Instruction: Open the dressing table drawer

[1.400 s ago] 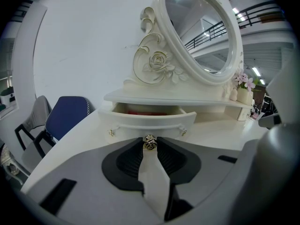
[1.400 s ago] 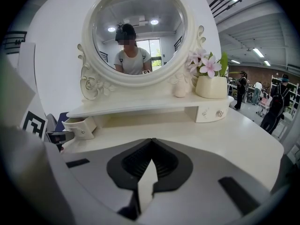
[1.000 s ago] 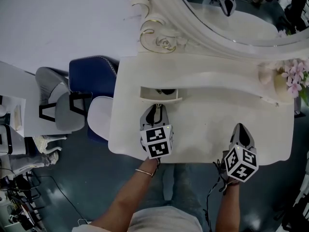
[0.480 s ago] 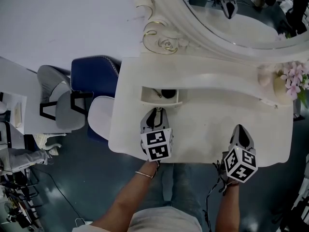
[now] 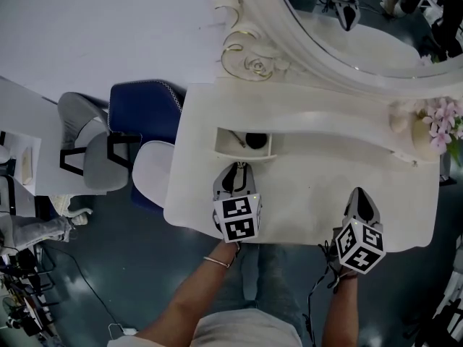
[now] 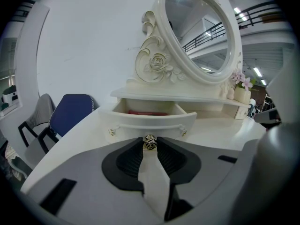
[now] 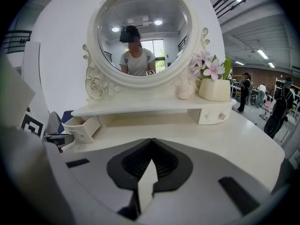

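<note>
The small left drawer (image 5: 244, 142) of the cream dressing table (image 5: 311, 194) stands pulled out from under the shelf; in the right gripper view this drawer (image 7: 85, 127) shows at the left. Its curved front (image 6: 150, 124) carries a small gold knob (image 6: 150, 143). My left gripper (image 6: 150, 142) is shut on that knob, jaw tips pinching it from both sides, and in the head view the left gripper (image 5: 235, 168) sits just before the drawer. Something red (image 6: 147, 112) lies inside. My right gripper (image 5: 359, 192) rests over the tabletop's front right, shut with nothing between its jaws (image 7: 151, 159).
An oval mirror (image 5: 362, 27) in an ornate frame rises behind the shelf. A vase of pink flowers (image 5: 430, 121) stands at the shelf's right end, above a second, closed drawer (image 7: 213, 115). A blue chair (image 5: 145, 110) and a grey chair (image 5: 90, 154) stand left of the table.
The drawer has slid a little further out of the table, with my left gripper holding its knob. The right gripper has stayed where it was.
</note>
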